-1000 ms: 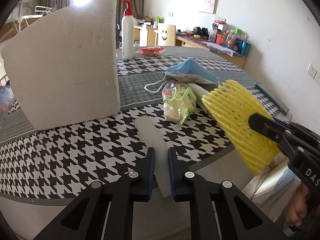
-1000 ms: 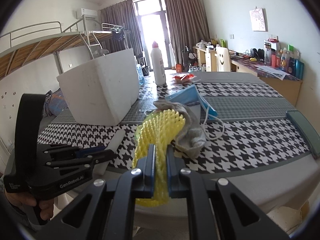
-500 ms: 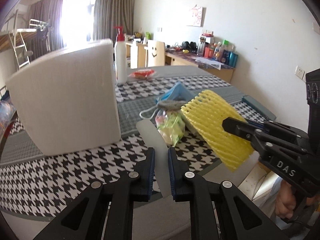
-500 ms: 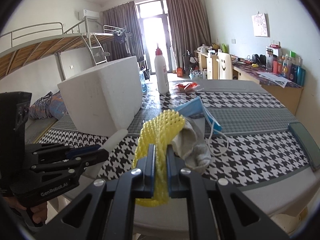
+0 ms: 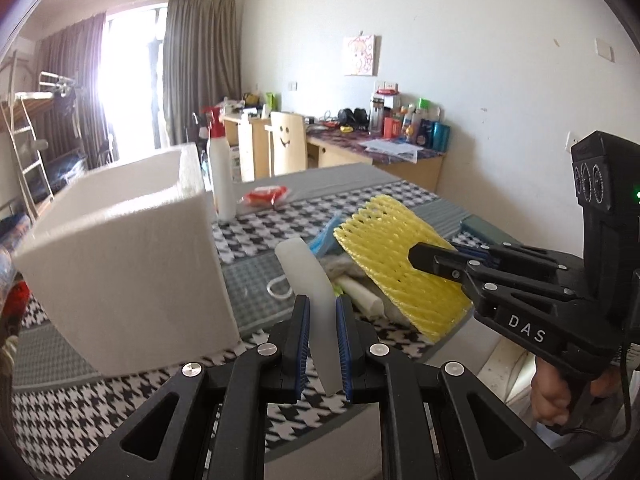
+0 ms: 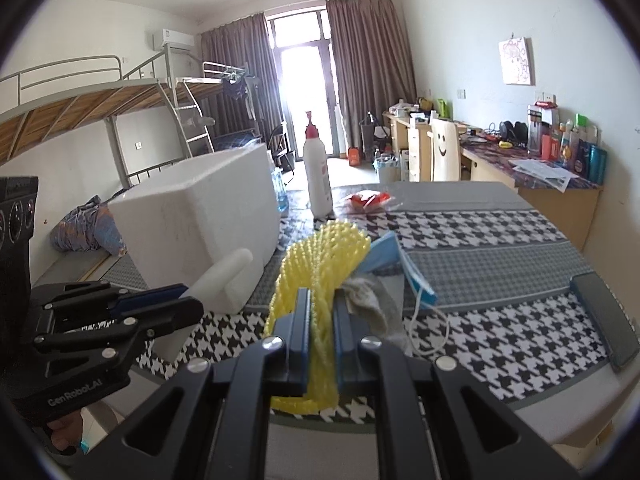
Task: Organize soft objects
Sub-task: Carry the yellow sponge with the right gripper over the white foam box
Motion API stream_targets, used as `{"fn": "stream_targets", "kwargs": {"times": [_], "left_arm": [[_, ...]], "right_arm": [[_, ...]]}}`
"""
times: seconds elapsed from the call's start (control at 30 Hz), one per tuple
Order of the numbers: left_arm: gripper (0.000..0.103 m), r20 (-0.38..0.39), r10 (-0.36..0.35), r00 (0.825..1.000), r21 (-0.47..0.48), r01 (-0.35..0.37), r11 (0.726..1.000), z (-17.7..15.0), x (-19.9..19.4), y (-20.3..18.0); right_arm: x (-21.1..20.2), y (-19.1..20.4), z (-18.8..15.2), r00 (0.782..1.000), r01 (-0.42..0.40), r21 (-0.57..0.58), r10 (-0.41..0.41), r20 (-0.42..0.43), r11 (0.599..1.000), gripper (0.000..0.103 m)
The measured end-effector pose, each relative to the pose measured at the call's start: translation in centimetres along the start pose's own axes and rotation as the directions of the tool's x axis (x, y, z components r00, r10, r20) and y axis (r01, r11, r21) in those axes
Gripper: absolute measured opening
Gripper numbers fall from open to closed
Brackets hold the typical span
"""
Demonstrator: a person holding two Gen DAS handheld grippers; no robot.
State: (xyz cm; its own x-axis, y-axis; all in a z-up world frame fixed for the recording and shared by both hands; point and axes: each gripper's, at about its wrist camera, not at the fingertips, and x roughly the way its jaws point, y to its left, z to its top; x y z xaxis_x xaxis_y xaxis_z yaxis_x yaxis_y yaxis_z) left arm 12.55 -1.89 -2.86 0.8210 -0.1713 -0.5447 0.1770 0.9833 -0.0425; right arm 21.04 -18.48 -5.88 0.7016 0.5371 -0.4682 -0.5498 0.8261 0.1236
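Note:
My left gripper is shut on a white foam strip and holds it above the table's near edge; the strip also shows in the right wrist view. My right gripper is shut on a yellow foam net sleeve, held just right of the left gripper; the sleeve also shows in the left wrist view. An open white foam box stands on the table to the left, also in the right wrist view. A blue face mask and a grey cloth lie behind the sleeve.
The table has a houndstooth cloth. A white pump bottle and a red packet stand at the far side. A dark phone-like slab lies at the right edge. A desk with clutter lines the right wall.
Both grippers have risen with their loads. The foam strip has lifted off the table, and the box's open top has come into view.

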Motion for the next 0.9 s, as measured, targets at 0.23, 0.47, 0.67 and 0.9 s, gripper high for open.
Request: {"fn": "stream_targets", "kwargs": {"times": [0.23, 0.47, 0.67, 0.9], "left_arm": [[0.014, 0.066, 0.01, 0.998, 0.011, -0.01, 1.0, 2.2, -0.5, 0.7], [0.014, 0.102, -0.003, 0.995, 0.004, 0.003, 1.0, 4.1, -0.4, 1.6], [0.014, 0.126, 0.009, 0.992, 0.011, -0.01, 1.0, 5.1, -0.3, 1.7], [0.014, 0.159, 0.057, 0.986, 0.005, -0.058, 0.998, 6.0, -0.7, 2.4]], "right_arm": [[0.0, 0.2, 1.5, 1.0, 0.01, -0.002, -0.01, 0.026, 1.0, 0.012], [0.6, 0.1, 3.0, 0.999, 0.012, -0.002, -0.012, 0.044, 1.0, 0.012], [0.8, 0.1, 4.1, 0.998, 0.009, -0.01, -0.008, 0.065, 1.0, 0.012], [1.2, 0.5, 5.3, 0.997, -0.009, -0.018, 0.01, 0.077, 1.0, 0.012]]}}
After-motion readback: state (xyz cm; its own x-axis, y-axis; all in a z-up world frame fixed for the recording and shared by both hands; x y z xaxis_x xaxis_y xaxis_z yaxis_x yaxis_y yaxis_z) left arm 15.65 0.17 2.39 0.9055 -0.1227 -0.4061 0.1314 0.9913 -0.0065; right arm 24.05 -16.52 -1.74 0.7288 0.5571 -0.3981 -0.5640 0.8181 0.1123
